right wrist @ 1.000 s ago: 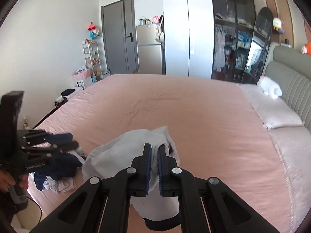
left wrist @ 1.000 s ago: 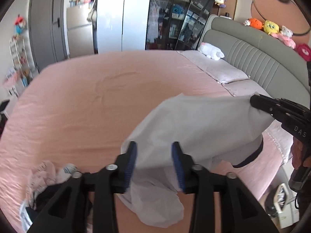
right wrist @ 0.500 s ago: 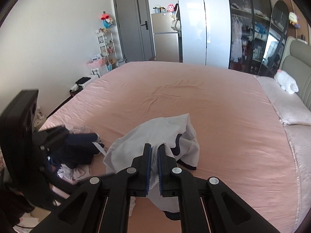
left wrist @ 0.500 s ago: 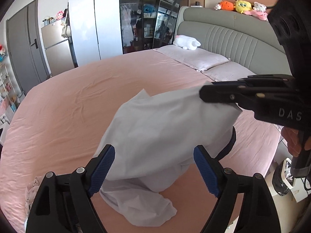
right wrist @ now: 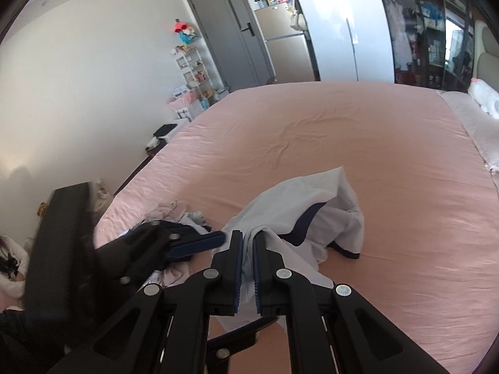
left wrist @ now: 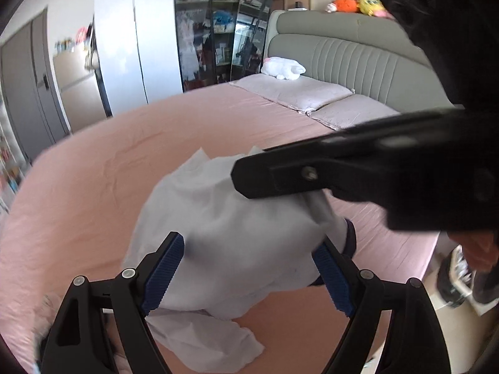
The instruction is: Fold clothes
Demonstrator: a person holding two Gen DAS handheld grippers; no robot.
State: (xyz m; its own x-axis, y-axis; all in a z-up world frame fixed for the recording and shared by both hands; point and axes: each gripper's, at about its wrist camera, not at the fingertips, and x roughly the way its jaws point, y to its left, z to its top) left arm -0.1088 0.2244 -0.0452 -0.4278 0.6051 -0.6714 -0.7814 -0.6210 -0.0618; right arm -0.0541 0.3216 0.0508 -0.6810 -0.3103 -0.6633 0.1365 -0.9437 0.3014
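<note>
Your right gripper [right wrist: 247, 268] was clamped on the white garment [right wrist: 315, 218], which trailed ahead onto the pink bed [right wrist: 343, 131], while your left gripper [left wrist: 246, 277], jaws wide, straddled its hanging bulk without pinching.

- Garment [left wrist: 237, 233]: white/pale grey top with navy trim at hem or cuff edges [right wrist: 307, 221]; type unclear, looks like a shirt.
- State: unfolded, bunched and creased, part turned over so the navy band shows.
- Pose: one bunched edge lifted and pinched in the right gripper [right wrist: 247, 268]; the rest drapes down from there, the far end slumped on the bed [right wrist: 358, 143].
- In the left wrist view a loose flap [left wrist: 212, 339] trails flat on the pink sheet below the hanging bulk.
- Place: near the bed's front edge, just beside a pile of other clothes [right wrist: 174, 215] to its left in the right wrist view.
</note>
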